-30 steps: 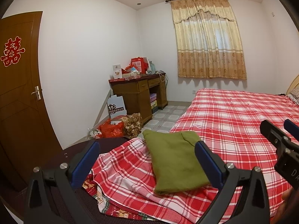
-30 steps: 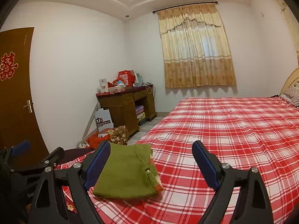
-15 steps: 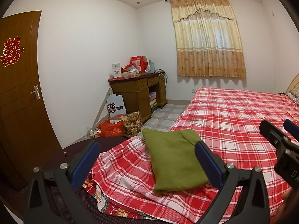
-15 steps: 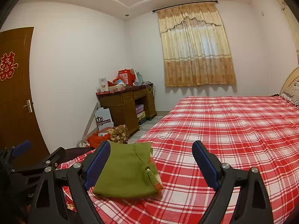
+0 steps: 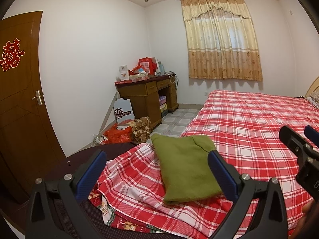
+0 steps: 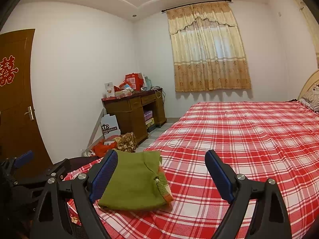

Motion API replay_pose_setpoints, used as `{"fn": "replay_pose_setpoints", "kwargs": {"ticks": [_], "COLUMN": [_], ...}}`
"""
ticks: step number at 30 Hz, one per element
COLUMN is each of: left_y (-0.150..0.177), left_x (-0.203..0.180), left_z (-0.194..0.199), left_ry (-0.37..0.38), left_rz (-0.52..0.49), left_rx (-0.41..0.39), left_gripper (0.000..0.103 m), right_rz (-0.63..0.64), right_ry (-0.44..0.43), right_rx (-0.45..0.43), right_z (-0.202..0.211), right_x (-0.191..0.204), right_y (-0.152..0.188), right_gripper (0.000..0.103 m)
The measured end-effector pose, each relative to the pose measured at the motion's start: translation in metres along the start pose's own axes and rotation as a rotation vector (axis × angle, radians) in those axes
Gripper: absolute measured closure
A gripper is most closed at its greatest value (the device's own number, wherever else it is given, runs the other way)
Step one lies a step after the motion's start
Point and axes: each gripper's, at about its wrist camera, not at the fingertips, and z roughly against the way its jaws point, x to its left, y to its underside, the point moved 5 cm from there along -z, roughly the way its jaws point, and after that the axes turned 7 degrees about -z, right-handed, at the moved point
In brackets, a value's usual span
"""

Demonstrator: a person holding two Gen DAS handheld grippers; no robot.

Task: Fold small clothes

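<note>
So the bed [image 5: 259, 119] with its red plaid sheet [image 6: 239, 139] fills most of what I see. Sitting on the near left corner of it is the folded green garment [image 5: 185, 169], a tidy rectangle with its long axis running from near to far, the folded neck end pointing away toward the desk [image 5: 143, 93] in the far corner. My left tongs [image 5: 155, 171] and right tongs [image 6: 161, 177] are both spread wide, pinching nothing, hovering above the garment without touching it.

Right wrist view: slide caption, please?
Open right gripper hovers beside folded olive-green fleece garment on red plaid bedsheet.
</note>
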Motion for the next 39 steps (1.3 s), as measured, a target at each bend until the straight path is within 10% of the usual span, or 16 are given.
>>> {"fn": "replay_pose_setpoints", "kwargs": {"ticks": [39], "left_y": [0.009], "left_x": [-0.002], "left_z": [-0.022], "left_ry": [0.023], "left_rz": [-0.020], "left_rx": [0.074], "left_gripper": [0.000], "right_rz": [-0.026], "right_ry": [0.019], "right_rx": [0.041], "right_z": [-0.010], "right_x": [-0.004], "right_y": [0.010], "right_gripper": [0.013]}}
